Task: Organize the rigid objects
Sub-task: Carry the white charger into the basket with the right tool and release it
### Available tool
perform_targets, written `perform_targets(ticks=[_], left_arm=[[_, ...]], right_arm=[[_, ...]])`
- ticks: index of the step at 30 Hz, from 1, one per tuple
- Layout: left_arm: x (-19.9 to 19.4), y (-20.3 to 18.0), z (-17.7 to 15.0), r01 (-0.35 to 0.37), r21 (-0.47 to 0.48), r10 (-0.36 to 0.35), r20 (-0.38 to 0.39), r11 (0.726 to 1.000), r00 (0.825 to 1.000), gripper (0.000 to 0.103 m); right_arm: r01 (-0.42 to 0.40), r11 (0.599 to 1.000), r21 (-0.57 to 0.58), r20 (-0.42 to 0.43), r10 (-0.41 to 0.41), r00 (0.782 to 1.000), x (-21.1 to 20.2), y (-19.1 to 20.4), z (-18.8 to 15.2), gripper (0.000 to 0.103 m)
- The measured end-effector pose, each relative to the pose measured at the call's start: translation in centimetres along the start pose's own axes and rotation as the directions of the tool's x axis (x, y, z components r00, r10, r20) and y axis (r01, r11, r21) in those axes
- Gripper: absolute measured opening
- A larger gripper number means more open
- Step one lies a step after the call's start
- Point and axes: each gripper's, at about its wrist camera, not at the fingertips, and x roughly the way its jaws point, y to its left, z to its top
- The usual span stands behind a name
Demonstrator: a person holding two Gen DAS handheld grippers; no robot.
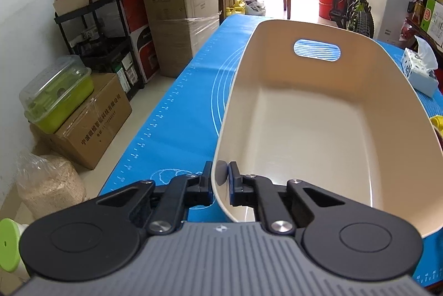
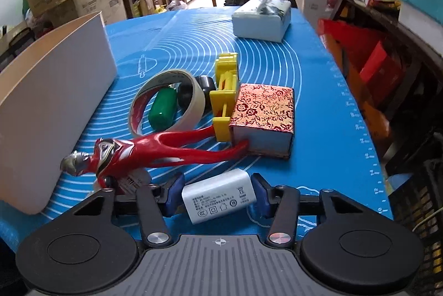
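Clearly the biggest risk sits with the cream bin [image 1: 318,130], the largest thing on the blue-matted surface [image 1: 177,102]. The left tool [image 1: 223,174] is clamped shut on the bin's near rim, one finger outside the wall and one inside, so any tug or twist of that hand would likely drag or tip the empty, light tub rather than steady it. If it slides toward the pile, it could shove the loose items about.

Next in size, the red patterned box [image 2: 263,118] lies mid-surface with the red-and-silver figure [image 2: 144,152] leaning against it, one leg touching its near face. The figure's head end lies just beside the right tool's left finger; lifting carelessly could snag it and pull the yellow toy [image 2: 224,99], the tape roll [image 2: 169,102] and the green cylinder [image 2: 163,109] inside that roll out of place.

Smallest is the white charger [image 2: 218,196], lying on the surface between the fingers of the right tool [image 2: 218,195]. Its pads sit at either end of the charger and seem to touch it, though I cannot tell how firmly; a smooth, rounded casing held by its ends may pivot or squirt out.

Both tools point downward at a slant toward the surface, the left at the bin's corner, the right low over the near edge.
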Motion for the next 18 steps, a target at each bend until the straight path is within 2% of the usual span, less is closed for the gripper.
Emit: perform_targets(ticks=[6, 12, 18], left_arm=[[0.0, 0.1, 0.0, -0.001, -0.005, 0.002, 0.003, 1.000, 1.000, 0.012], [0.1, 0.2, -0.1, 0.009, -0.021, -0.009, 0.006, 1.000, 1.000, 0.011], [0.2, 0.1, -0.2, 0.014, -0.029, -0.013, 0.007, 0.999, 1.000, 0.011]], right_arm=[[-0.019, 1.000, 0.023, 0.003, 0.019, 1.000, -0.3, -0.3, -0.3, 0.056], [0.003, 0.999, 0.052, 0.002, -0.003, 1.000, -0.9, -0.9, -0.4, 0.055], [0.005, 0.995, 0.098, 0.069, -0.012, 0.998, -2.9, -1.8, -0.1, 0.055]])
